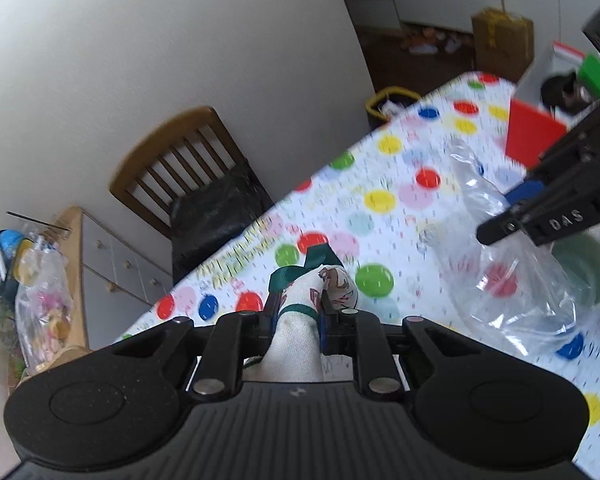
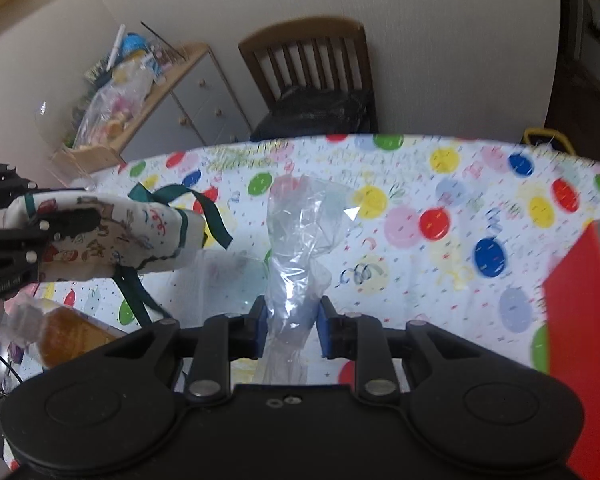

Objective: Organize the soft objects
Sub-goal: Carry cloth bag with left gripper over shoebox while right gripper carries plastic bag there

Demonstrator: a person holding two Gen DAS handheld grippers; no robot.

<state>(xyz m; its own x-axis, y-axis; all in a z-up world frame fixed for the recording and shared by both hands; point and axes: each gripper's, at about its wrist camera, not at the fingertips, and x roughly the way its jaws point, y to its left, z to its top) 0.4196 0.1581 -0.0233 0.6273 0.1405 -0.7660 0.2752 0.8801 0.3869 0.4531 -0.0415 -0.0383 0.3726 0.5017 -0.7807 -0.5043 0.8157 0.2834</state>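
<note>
left gripper clamps a printed pouch; right gripper pinches a clear bag beside it.

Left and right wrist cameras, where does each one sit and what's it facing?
Left wrist: on the left gripper, facing the spotted table and chair; jaws shut on a printed pouch.
Right wrist: on the right gripper, facing the same chair; jaws shut on a clear bag.
Shared: each sees the other gripper, its load, the table.
</note>
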